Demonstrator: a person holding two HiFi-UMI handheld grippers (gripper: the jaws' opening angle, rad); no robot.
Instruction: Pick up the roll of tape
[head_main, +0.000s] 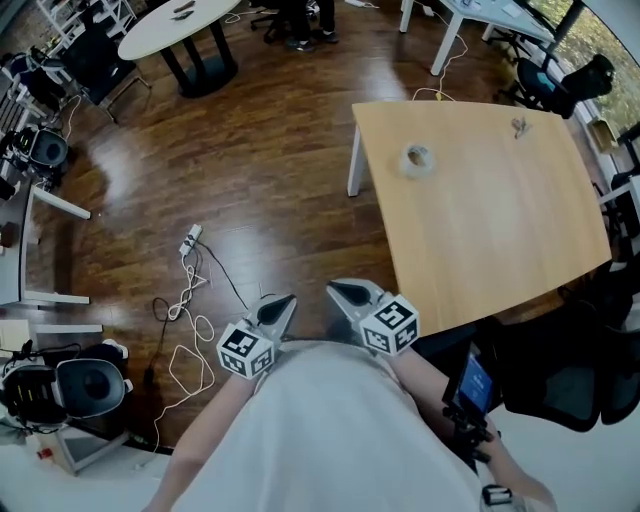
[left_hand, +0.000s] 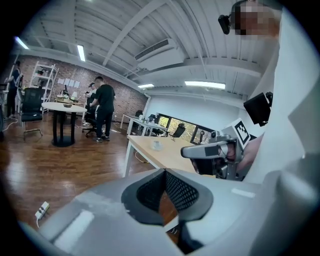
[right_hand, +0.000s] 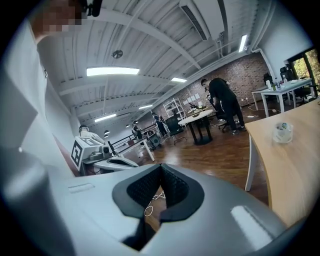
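A roll of tape (head_main: 417, 159) lies on the light wooden table (head_main: 500, 240), near its far left corner. The left gripper (head_main: 278, 306) and right gripper (head_main: 347, 293) sit side by side close to the person's body, over the dark wood floor, well short of the tape. A white cable (head_main: 186, 296) trails across the floor on the left.

- A light wooden desk with white legs (head_main: 500, 230) is standing on the dark wooden floor (head_main: 270, 170).
- A tangled white cable (head_main: 186, 298) is lying on that floor.
- A round white table (head_main: 185, 22) is standing well apart.
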